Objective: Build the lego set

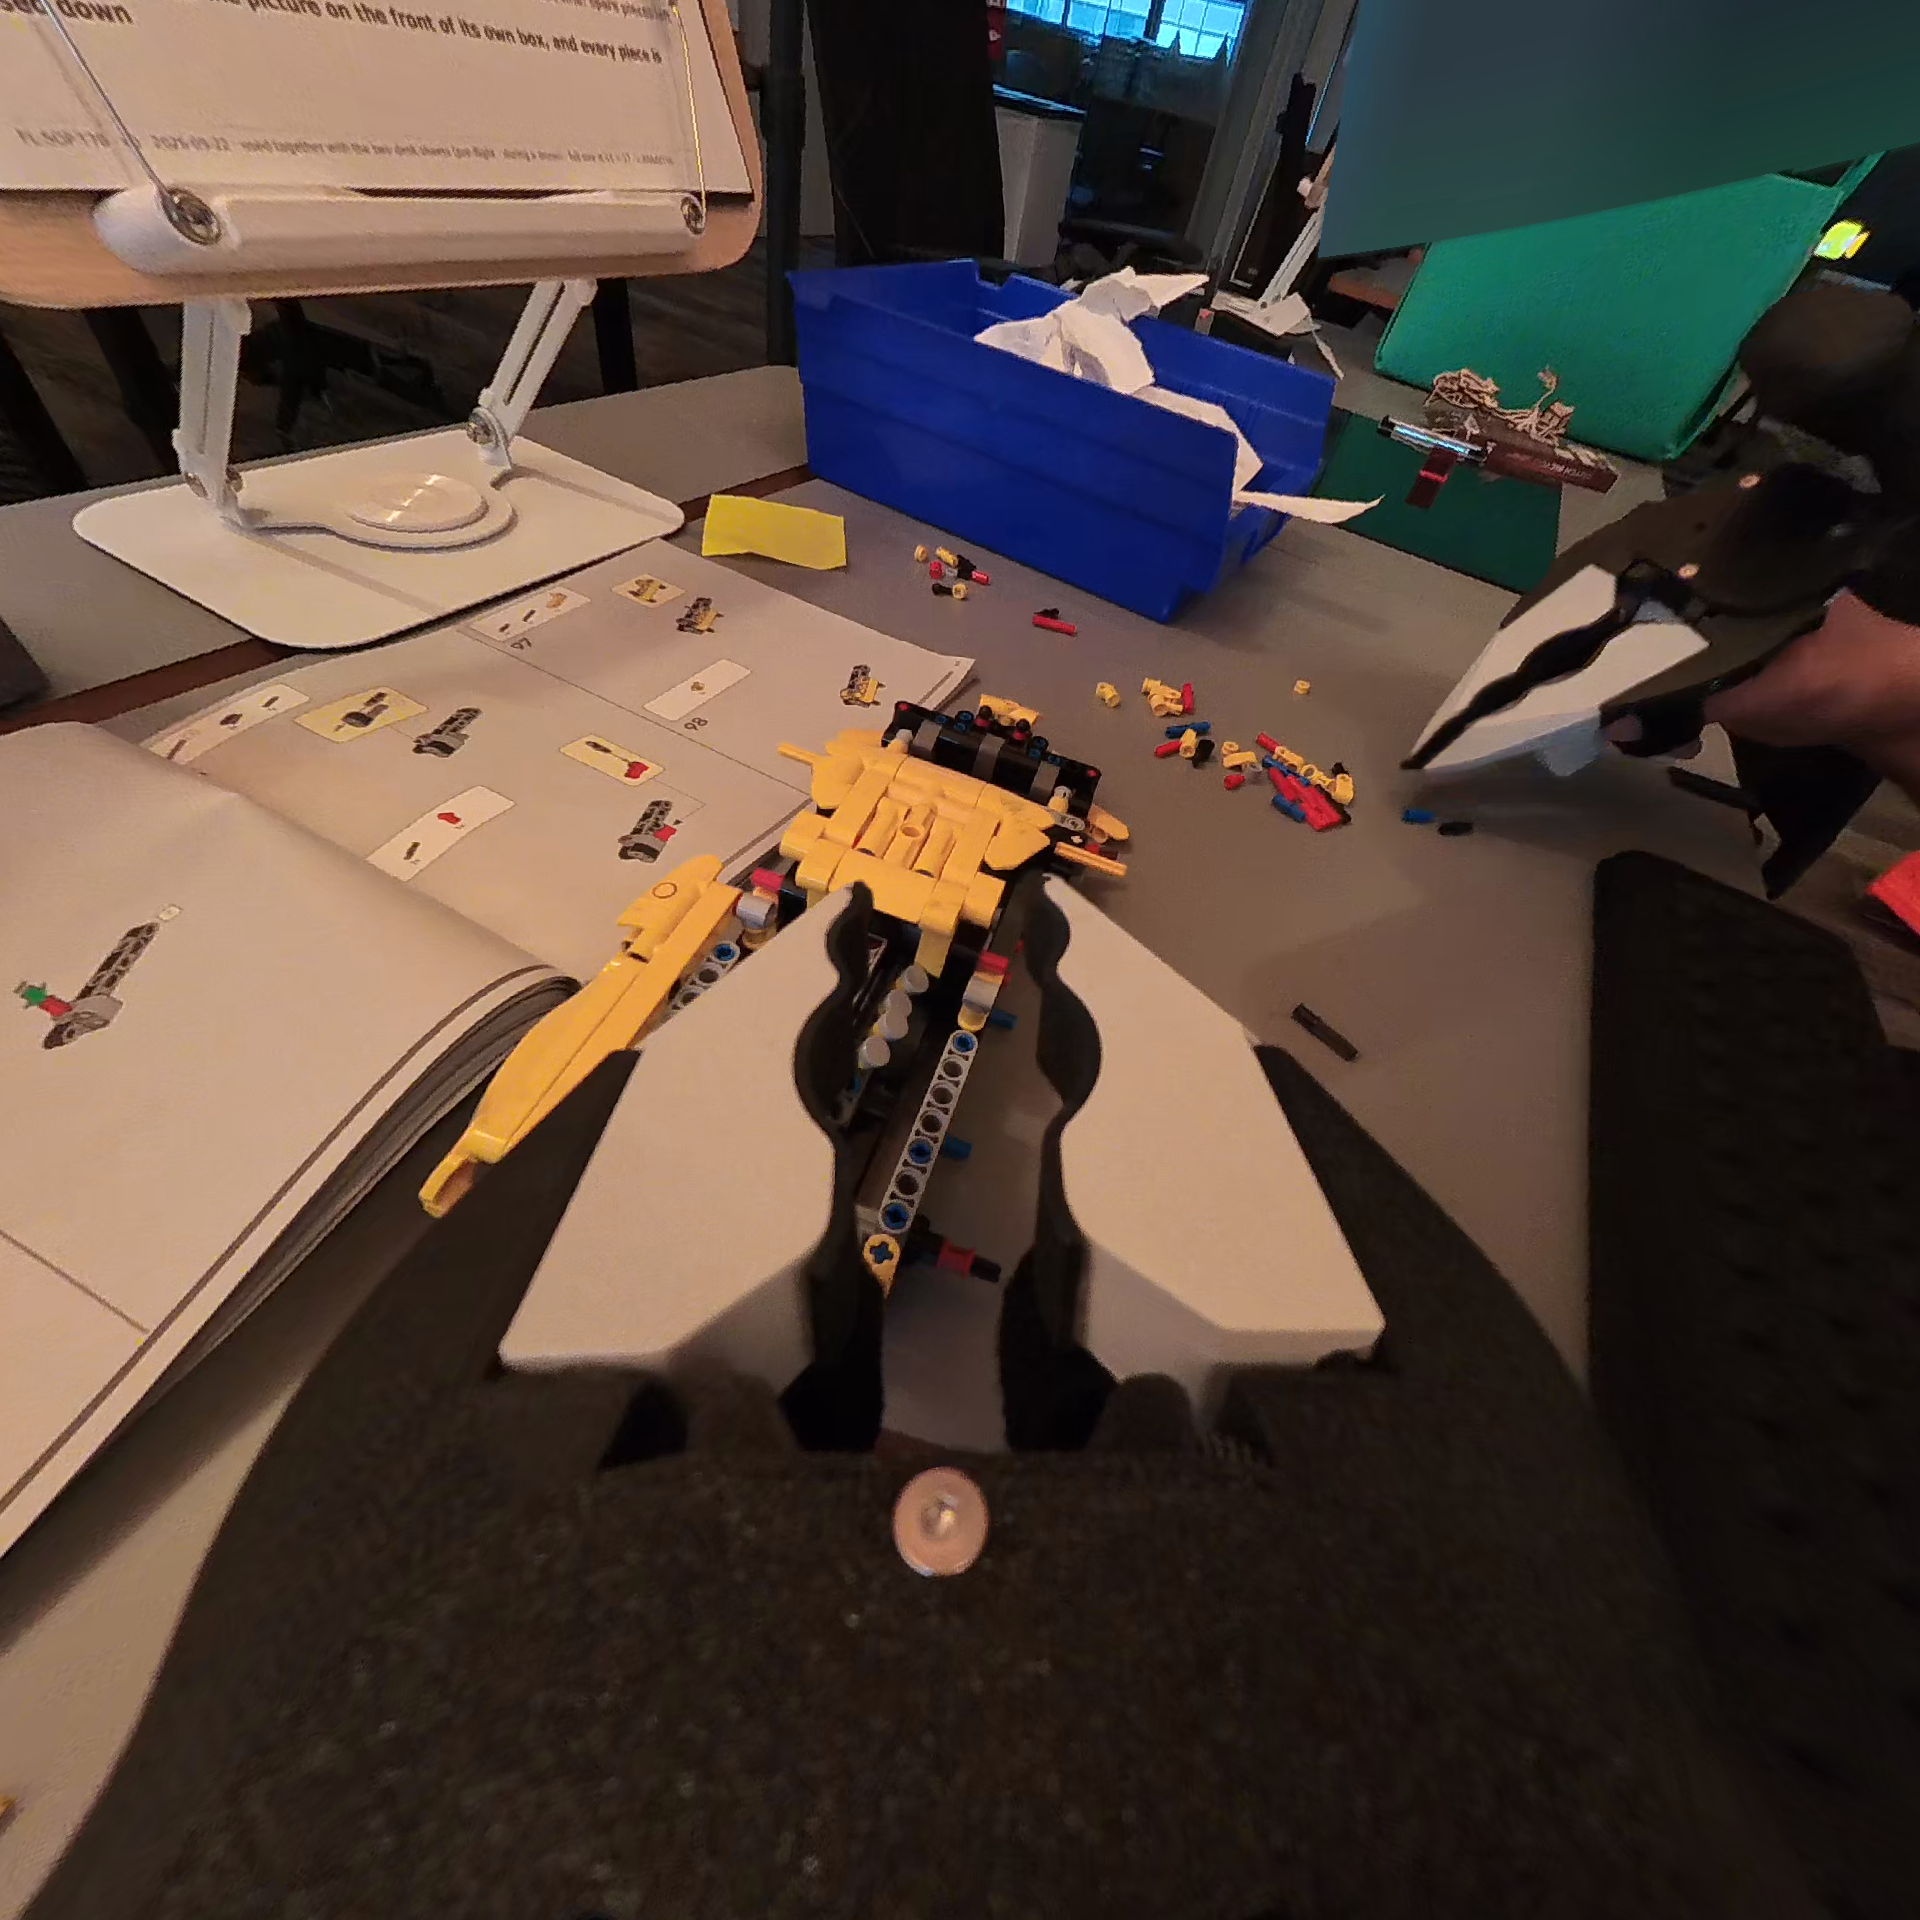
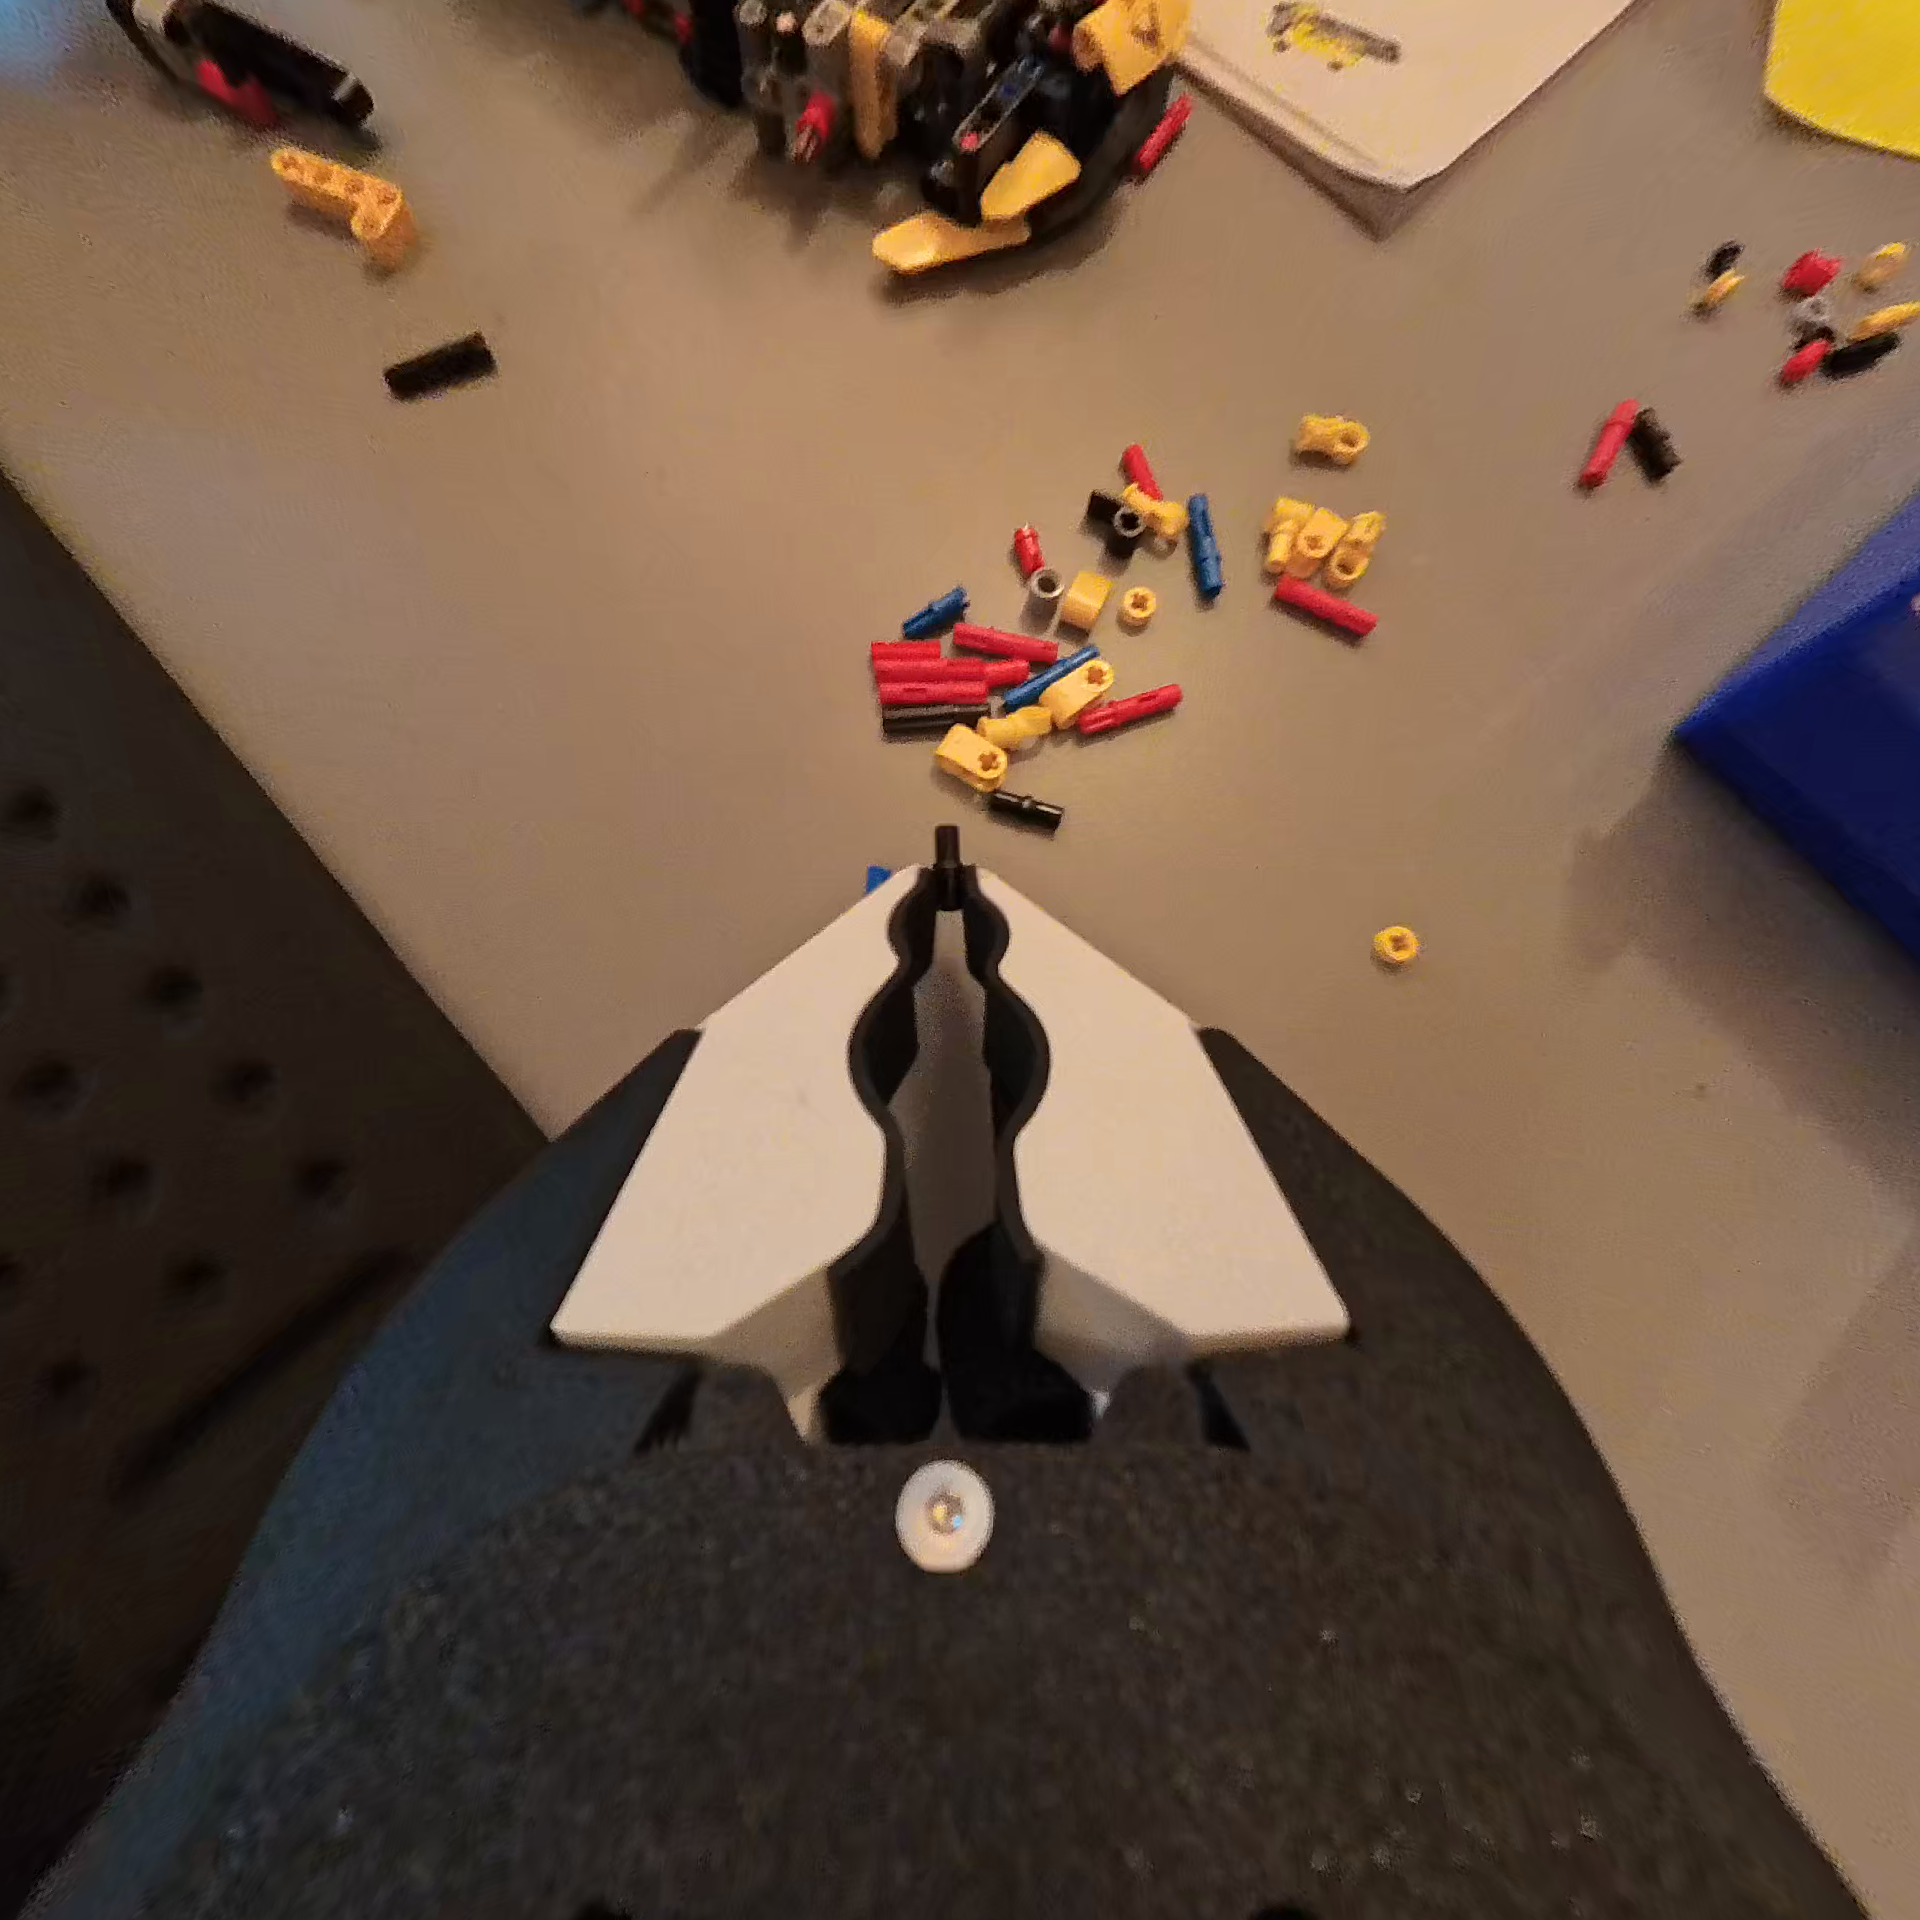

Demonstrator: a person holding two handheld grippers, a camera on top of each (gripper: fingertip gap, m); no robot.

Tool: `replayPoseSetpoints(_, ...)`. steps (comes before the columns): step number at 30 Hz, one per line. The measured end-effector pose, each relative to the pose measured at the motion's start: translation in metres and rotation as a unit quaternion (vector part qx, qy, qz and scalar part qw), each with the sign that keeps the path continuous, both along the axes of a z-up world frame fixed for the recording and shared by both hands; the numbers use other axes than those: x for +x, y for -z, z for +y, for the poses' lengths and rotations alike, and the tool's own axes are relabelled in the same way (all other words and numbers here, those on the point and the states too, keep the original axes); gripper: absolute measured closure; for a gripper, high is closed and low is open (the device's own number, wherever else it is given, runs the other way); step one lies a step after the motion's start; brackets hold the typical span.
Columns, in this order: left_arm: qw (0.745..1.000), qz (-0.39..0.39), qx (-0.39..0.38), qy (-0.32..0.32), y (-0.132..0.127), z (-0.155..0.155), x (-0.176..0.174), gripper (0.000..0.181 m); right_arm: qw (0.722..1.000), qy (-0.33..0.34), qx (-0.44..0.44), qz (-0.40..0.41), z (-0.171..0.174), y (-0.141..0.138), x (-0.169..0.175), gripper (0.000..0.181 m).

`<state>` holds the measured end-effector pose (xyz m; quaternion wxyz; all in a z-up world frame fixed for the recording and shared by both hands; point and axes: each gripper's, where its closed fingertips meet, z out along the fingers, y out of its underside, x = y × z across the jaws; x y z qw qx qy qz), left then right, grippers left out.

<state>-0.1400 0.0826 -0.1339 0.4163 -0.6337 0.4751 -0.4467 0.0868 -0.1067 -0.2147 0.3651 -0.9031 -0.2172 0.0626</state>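
Note:
The yellow and black lego model [image 1: 914, 821] lies on the grey table [image 1: 1351, 935], partly on the open instruction booklet [image 1: 364, 831]. My left gripper [image 1: 945, 894] is shut on the model, one finger on each side of its frame. The model's far end also shows at the top of the right wrist view [image 2: 935, 104]. My right gripper [image 2: 945, 883] is shut on a small black pin [image 2: 945, 847] that sticks out past the fingertips, low over the table beside the pile of loose pieces [image 2: 1018, 675]. It also shows in the left wrist view [image 1: 1418, 764], at the right.
A blue bin [image 1: 1039, 447] with crumpled paper stands behind the model, and a white document stand [image 1: 364, 520] at the back left. A yellow slip [image 1: 774, 532], a yellow angled beam [image 2: 348, 197] and a black piece [image 2: 438, 366] lie loose. A black perforated mat [image 1: 1745, 1143] lies at the right. There is about 30 centimeters between the tips of the two grippers.

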Motion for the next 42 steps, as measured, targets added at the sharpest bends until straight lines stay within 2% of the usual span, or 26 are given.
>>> replayPoseSetpoints(4, 1.000, 0.001, 0.002, 0.002, 0.000, -0.002, 0.001, 0.152, 0.999, 0.015, 0.032, 0.004, 0.005, -0.018, 0.002, 0.178)
replayPoseSetpoints(6, 1.000, 0.002, 0.002, 0.003, 0.000, -0.002, 0.001, 0.152, 0.999, 0.005, 0.034, 0.009, 0.009, -0.022, -0.007, 0.178)
replayPoseSetpoints(13, 1.000, 0.012, 0.005, 0.004, 0.004, -0.004, 0.002, 0.152, 0.995, -0.091, 0.007, 0.033, 0.037, 0.000, -0.094, 0.178)
replayPoseSetpoints(17, 1.000, 0.017, 0.009, 0.007, 0.006, -0.006, 0.004, 0.152, 0.992, -0.120, -0.007, 0.036, 0.045, 0.010, -0.124, 0.177)
replayPoseSetpoints(20, 1.000, 0.023, 0.010, 0.009, 0.009, -0.006, 0.004, 0.152, 0.992, -0.126, -0.013, 0.008, 0.048, 0.019, -0.131, 0.176)
replayPoseSetpoints(24, 1.000, 0.025, 0.014, 0.005, 0.009, -0.005, 0.003, 0.152, 0.993, -0.119, -0.004, 0.003, 0.051, 0.016, -0.134, 0.175)
replayPoseSetpoints(29, 1.000, 0.024, 0.012, 0.007, 0.009, -0.006, 0.004, 0.152, 0.987, -0.140, 0.034, 0.075, 0.066, -0.010, -0.167, 0.167)
replayPoseSetpoints(33, 0.999, 0.027, 0.018, 0.008, 0.010, -0.009, 0.005, 0.152, 0.988, -0.151, 0.013, 0.034, 0.081, 0.006, -0.183, 0.159)
replayPoseSetpoints(38, 1.000, 0.017, 0.017, 0.009, 0.005, -0.011, 0.005, 0.152, 0.991, -0.131, 0.018, 0.023, 0.086, 0.009, -0.186, 0.159)
replayPoseSetpoints(41, 1.000, 0.016, 0.017, 0.010, 0.005, -0.012, 0.006, 0.152, 0.992, -0.124, 0.010, -0.003, 0.086, 0.018, -0.186, 0.161)
replayPoseSetpoints(42, 1.000, 0.017, 0.018, 0.011, 0.005, -0.013, 0.006, 0.152, 0.993, -0.120, 0.017, -0.005, 0.087, 0.017, -0.187, 0.168)
